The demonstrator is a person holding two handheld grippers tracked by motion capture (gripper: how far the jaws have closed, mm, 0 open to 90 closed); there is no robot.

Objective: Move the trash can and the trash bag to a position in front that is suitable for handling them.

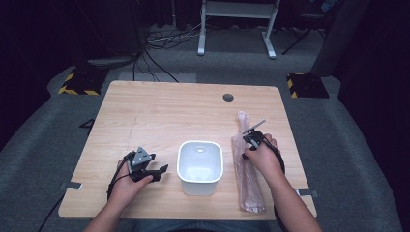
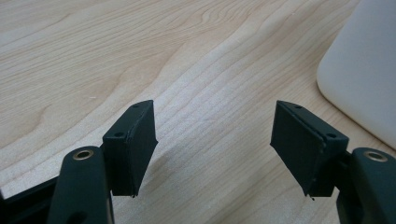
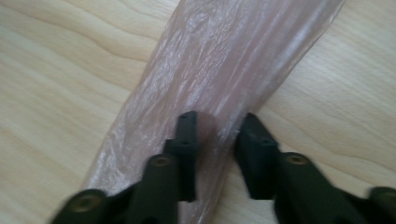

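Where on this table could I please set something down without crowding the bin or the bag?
The whole far half of the table lies bare, from the round hole across to the left edge. The near row is crowded: left gripper, white bin, then the pink plastic bag with the right gripper pinching it. Only narrow strips separate them.

surface: light wooden table (image 1: 159,108), rounded corners, dark round hole (image 1: 228,97) near far edge | centre-front: white plastic bin (image 1: 199,166), upright, open top | right of bin, apart from it: long pinkish plastic bag (image 1: 247,174) lying flat, running front to back
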